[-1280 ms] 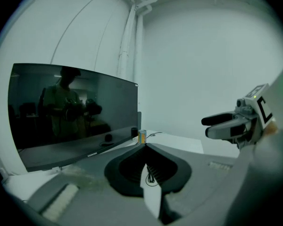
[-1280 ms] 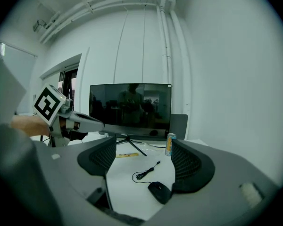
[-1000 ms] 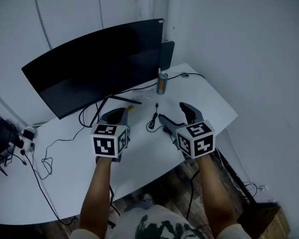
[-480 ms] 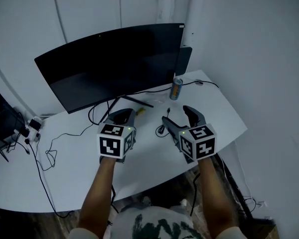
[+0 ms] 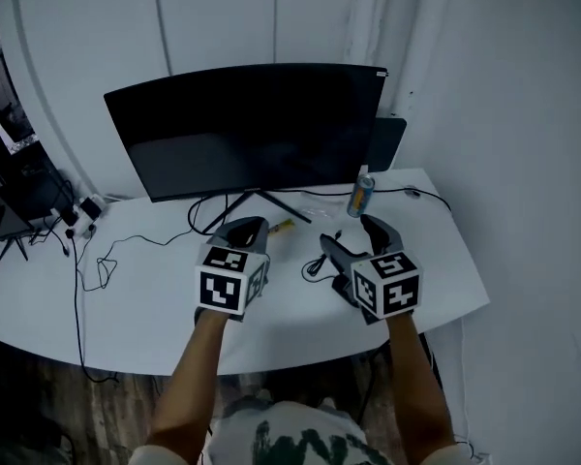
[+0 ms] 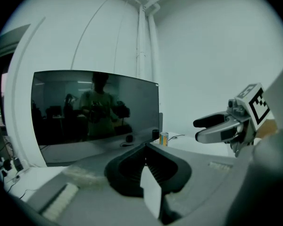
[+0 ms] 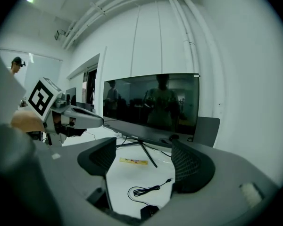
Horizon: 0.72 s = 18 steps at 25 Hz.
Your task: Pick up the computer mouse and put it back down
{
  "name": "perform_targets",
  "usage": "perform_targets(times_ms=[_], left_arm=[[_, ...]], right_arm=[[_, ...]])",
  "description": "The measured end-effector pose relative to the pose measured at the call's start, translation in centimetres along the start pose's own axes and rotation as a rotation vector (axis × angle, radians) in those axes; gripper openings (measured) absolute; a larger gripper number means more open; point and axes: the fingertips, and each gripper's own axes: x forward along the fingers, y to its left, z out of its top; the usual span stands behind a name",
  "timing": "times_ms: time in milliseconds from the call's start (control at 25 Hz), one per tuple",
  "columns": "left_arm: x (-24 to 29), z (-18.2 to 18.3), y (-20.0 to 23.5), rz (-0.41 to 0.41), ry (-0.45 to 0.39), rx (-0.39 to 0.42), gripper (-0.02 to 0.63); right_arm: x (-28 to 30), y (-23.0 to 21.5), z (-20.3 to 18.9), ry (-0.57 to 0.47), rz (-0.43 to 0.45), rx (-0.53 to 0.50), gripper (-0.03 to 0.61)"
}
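Mouse (image 7: pixel 150 212): only a small dark rounded bit shows, low in the right gripper view. It sits on the table just under the R gripper (image 7: pixel 144 149). In the head view that gripper (image 5: pixel 350 232) hides it. Its thin black cord (image 7: pixel 148 189) lies in a loose loop on the table (image 5: pixel 126 308) & ends in a little plug that lies free.

R gripper's jaws are wide apart w/ nothing held. Only table, cord & mouse show thru the gap. The jaw pads are dark w/ fine ribs. L gripper (image 6: pixel 145 160) has its jaws pressed together, nothing between them. It is held over the table, apart from the R one. Each gripper has a white cube w/ black squares on it.

The table is white & smooth, w/ a curved front edge. The big black screen (image 5: pixel 252 124) is curved & shiny like a mirror, on thin black legs. A can (image 5: pixel 361 194) stands upright near the screen's right end; can't tell what's in it. A flat yellow strip (image 5: pixel 279 227) lies btw the screen's legs & the grippers. More thin black wires (image 5: pixel 102 264) wiggle over the table's left part.
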Motion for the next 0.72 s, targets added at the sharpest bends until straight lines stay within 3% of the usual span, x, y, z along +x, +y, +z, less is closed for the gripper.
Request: perform_targets(times_ms=[280,720], left_arm=[[-0.1,-0.4,-2.4,0.105,0.003,-0.023,0.002],[-0.6,-2.0,-5.4,0.164,0.005,-0.024,0.002]], right_arm=[[-0.8,-2.1,-1.3,0.020,0.101,-0.042,0.353],[-1.4,-3.1,-6.3,0.120,0.169,-0.047,0.353]])
